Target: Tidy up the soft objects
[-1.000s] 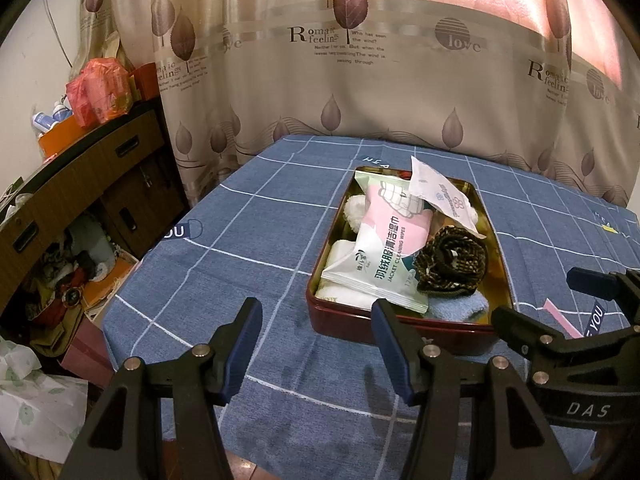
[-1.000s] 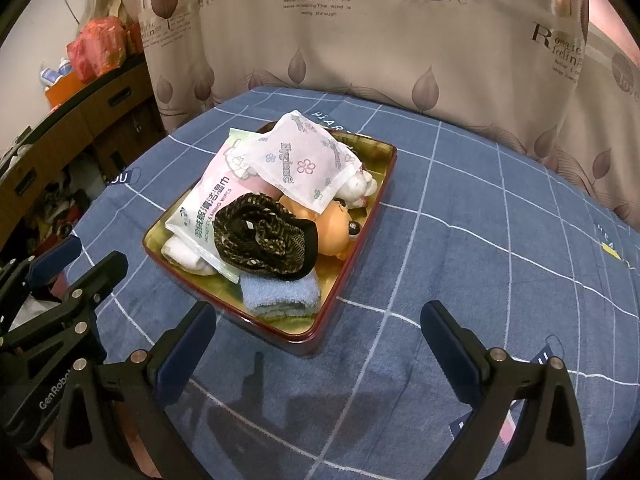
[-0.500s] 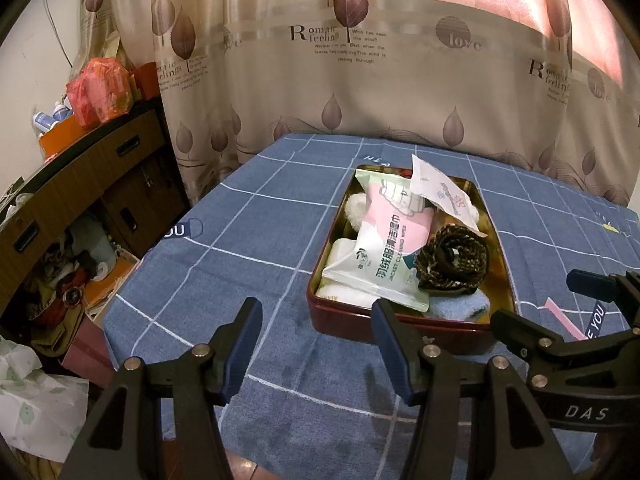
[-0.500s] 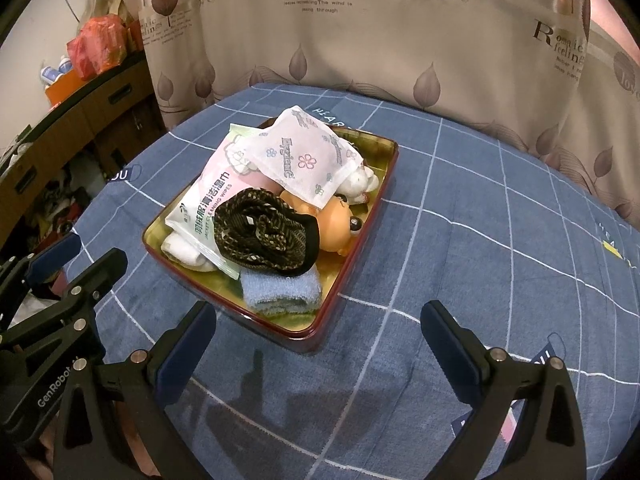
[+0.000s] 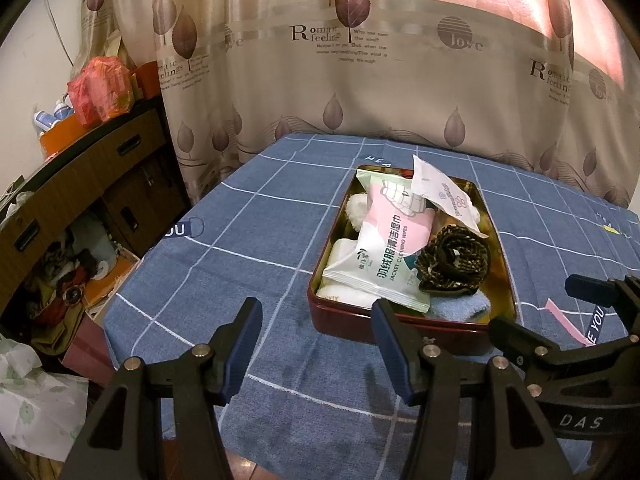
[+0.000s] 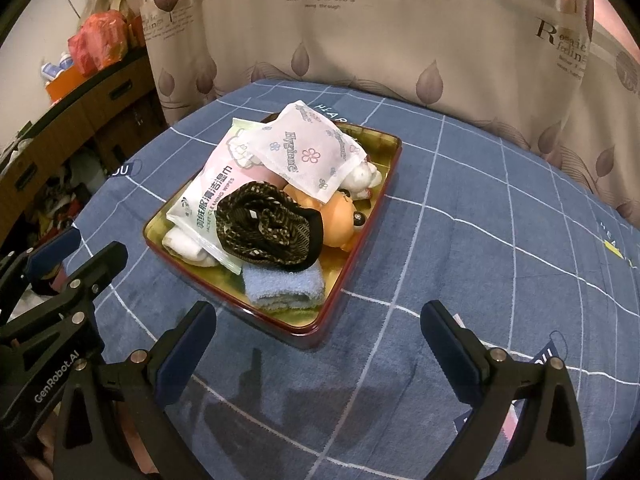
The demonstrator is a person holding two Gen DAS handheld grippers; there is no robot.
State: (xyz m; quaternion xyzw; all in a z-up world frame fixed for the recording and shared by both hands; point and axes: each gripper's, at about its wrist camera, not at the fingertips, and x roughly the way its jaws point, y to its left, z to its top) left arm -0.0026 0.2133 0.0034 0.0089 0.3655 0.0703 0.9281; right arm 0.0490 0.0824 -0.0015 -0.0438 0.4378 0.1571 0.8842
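Right wrist view: soft items (wipes pack, sachet, dark band, blue cloth, orange toy) lie piled in the tray. Left gripper and right gripper hang empty, jaws apart, near the tray. Judgement: collection appears complete; the table shows no loose soft items.

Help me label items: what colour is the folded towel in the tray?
Light blue towel; clearest in the right wrist view.

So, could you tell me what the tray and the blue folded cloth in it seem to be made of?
The tray looks like metal, likely tin: its gold inside is shiny and mirrors its contents, with dark red outer walls. The blue cloth looks like terry towelling: a fuzzy, looped, matte surface.
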